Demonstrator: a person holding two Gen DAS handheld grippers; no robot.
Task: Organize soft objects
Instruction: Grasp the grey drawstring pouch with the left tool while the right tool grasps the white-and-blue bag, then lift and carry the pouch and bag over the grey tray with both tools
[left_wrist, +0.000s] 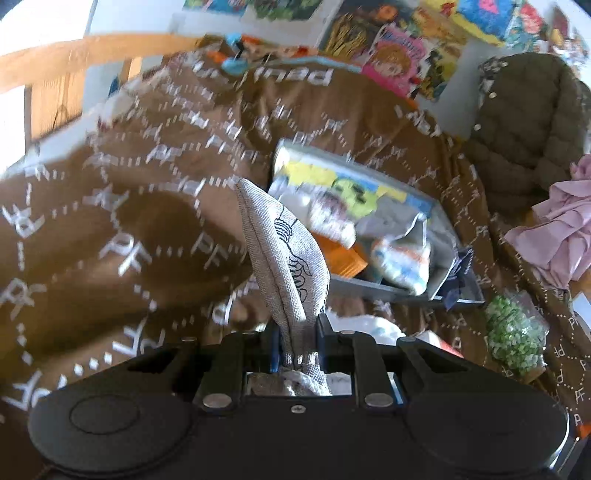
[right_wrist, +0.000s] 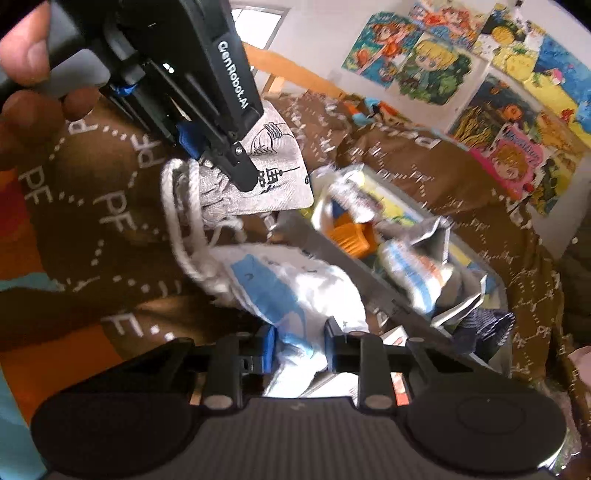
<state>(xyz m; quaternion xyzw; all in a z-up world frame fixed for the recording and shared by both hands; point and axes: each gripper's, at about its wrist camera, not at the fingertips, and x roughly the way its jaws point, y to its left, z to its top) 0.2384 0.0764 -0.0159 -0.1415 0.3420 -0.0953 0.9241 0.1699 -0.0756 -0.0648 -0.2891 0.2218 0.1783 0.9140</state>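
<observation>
My left gripper (left_wrist: 297, 332) is shut on the neck of a grey drawstring pouch (left_wrist: 280, 251) printed with black line drawings, and the pouch stands up between its fingers. In the right wrist view the left gripper (right_wrist: 236, 162) reaches in from the top left with the grey pouch (right_wrist: 273, 184) in it. A white cord (right_wrist: 184, 221) dangles below the pouch. My right gripper (right_wrist: 300, 347) is shut on a white and blue soft bag (right_wrist: 295, 291) lying on the blanket. Just beyond stands a grey tray (left_wrist: 388, 291) holding crinkled packets and an orange item (right_wrist: 347, 232).
A brown blanket (left_wrist: 129, 206) with white letters covers the surface. An olive puffer jacket (left_wrist: 524, 122), a pink cloth (left_wrist: 554, 236) and a bag of green beads (left_wrist: 517, 336) lie to the right. Cartoon posters (right_wrist: 498, 85) hang on the wall, and a wooden rail (left_wrist: 74, 51) runs at the back left.
</observation>
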